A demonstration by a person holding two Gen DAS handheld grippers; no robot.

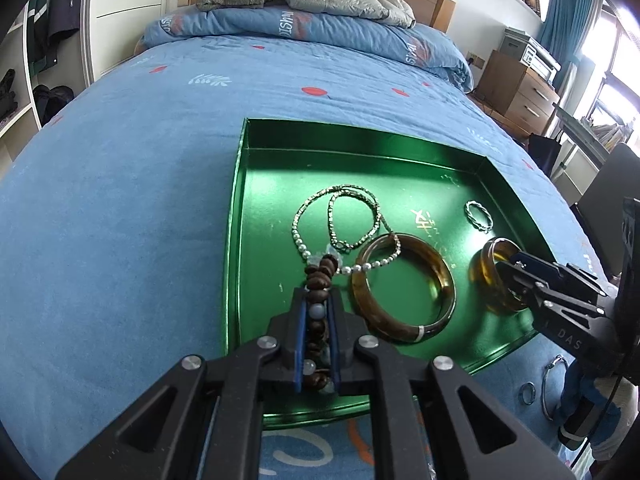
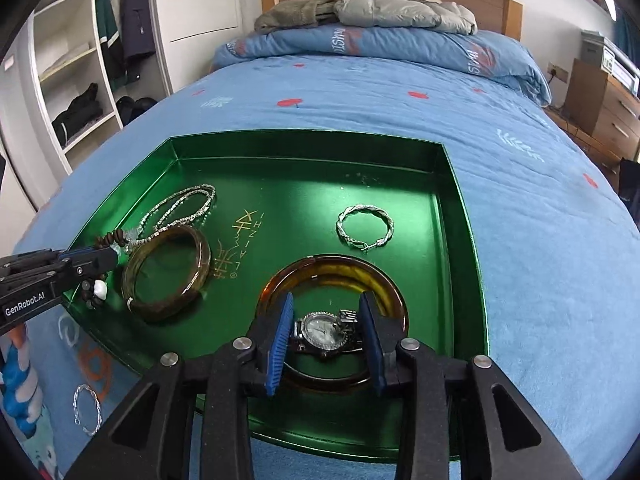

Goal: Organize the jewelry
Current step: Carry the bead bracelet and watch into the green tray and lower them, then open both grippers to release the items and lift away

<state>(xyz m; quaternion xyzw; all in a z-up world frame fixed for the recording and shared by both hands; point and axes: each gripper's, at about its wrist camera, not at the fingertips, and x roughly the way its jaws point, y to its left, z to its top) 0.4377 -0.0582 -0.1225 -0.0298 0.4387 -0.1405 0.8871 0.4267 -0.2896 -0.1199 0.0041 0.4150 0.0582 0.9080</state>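
Bead bracelet (image 1: 318, 312) is clamped in left gripper (image 1: 317, 334) over green tray (image 1: 256, 216); watch (image 2: 325, 332) is pinched by right gripper (image 2: 326, 338) above amber bangle (image 2: 384, 284).

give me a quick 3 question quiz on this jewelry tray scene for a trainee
1. True or false: the left gripper is shut on the beaded bracelet.
2. What sits between the fingers of the right gripper? A) the twisted silver bracelet B) the watch C) the pearl necklace
3. Fill in: the watch hangs over the ring of the amber ____ in the green tray.

Key: 1 true; 2 B; 3 bangle.
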